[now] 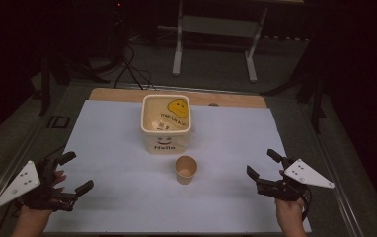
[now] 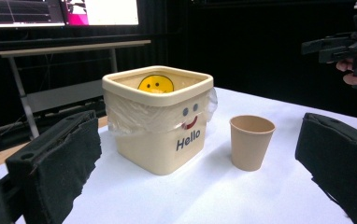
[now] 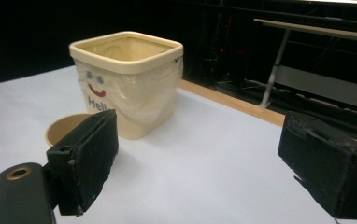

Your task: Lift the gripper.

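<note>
A white sheet [image 1: 127, 148] covers the wooden table [image 1: 226, 99], which stands in a dark room with a white-framed bench [image 1: 216, 29] and floor cables [image 1: 132, 69] behind it and lit monitors [image 2: 60, 11] at the back. On the sheet are one cream square bin [image 1: 166, 123], lined with clear plastic, printed "Hello" with a smiling face and standing near the far centre, and one brown paper cup [image 1: 186, 169], upright and empty, just in front of the bin and apart from it. There are two grippers: the left gripper [image 1: 73, 173] at the near left and the right gripper [image 1: 263, 165] at the near right, each with its jaws spread wide and holding nothing.
</note>
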The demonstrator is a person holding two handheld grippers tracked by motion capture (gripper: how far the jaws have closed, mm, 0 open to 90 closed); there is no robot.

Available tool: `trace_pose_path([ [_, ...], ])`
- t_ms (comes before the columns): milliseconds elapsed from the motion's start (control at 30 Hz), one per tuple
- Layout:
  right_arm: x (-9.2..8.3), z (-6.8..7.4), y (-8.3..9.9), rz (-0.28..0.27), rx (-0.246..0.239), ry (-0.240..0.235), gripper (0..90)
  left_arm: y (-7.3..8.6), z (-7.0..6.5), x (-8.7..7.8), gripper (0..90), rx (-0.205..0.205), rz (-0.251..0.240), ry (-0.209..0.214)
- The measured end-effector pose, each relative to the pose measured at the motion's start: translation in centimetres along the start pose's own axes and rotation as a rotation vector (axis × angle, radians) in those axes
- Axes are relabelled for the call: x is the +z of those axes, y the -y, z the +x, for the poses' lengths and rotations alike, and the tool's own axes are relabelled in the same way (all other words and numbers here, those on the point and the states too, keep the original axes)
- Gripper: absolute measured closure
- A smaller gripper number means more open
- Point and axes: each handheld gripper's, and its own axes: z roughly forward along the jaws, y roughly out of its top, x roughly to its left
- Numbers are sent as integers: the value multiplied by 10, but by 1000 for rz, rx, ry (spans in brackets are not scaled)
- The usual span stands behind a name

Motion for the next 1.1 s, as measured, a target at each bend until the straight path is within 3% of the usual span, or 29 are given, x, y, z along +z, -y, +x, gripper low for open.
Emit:
trace_pose_path([
  [267,-7,-2,-7,8,18,4,115,-3,-1,0,11,9,-5,1],
  [533,-10,-7,-29,4,24,-49,115,-6,-2,2,11,18,-1,5],
  [867,5,-13,-66,14,35,-185,107,-7,-3,3,11,21,6,15],
  [1100,24,-10,-89,20,9,-289,107,-7,-4,3,11,21,10,23],
])
